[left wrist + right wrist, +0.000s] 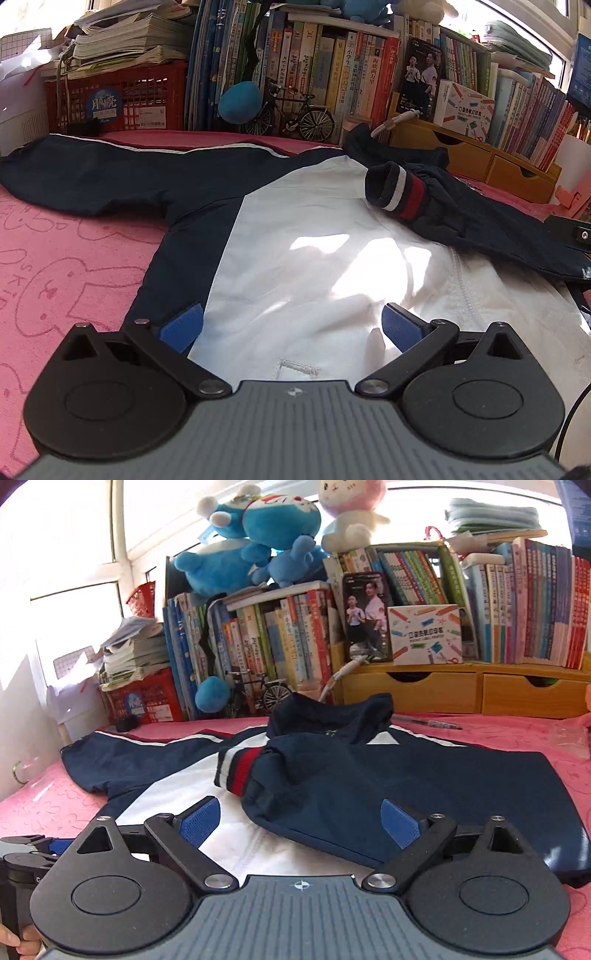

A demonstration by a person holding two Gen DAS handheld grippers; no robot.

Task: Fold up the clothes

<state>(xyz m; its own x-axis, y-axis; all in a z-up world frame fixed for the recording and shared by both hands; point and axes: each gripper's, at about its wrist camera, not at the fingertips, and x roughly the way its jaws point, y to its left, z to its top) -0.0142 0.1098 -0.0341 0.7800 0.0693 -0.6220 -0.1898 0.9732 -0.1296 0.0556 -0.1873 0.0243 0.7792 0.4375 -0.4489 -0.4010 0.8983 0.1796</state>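
Left gripper (291, 325) jaws spread wide over white jacket (314, 240) panel, nothing between pads. Right gripper (301, 821) jaws likewise wide apart, holding nothing, above the navy sleeve (369, 794) folded across the jacket; striped cuff (236, 771) at 11 o'clock of it. Jacket lies spread on pink blanket (74, 277). Farther, 10 o'clock: red crate (125, 99) topped with a paper stack (125, 37). At 12: toy bicycle (295, 114), book row (332, 74). At 2: wooden drawer unit (461, 690), contents hidden
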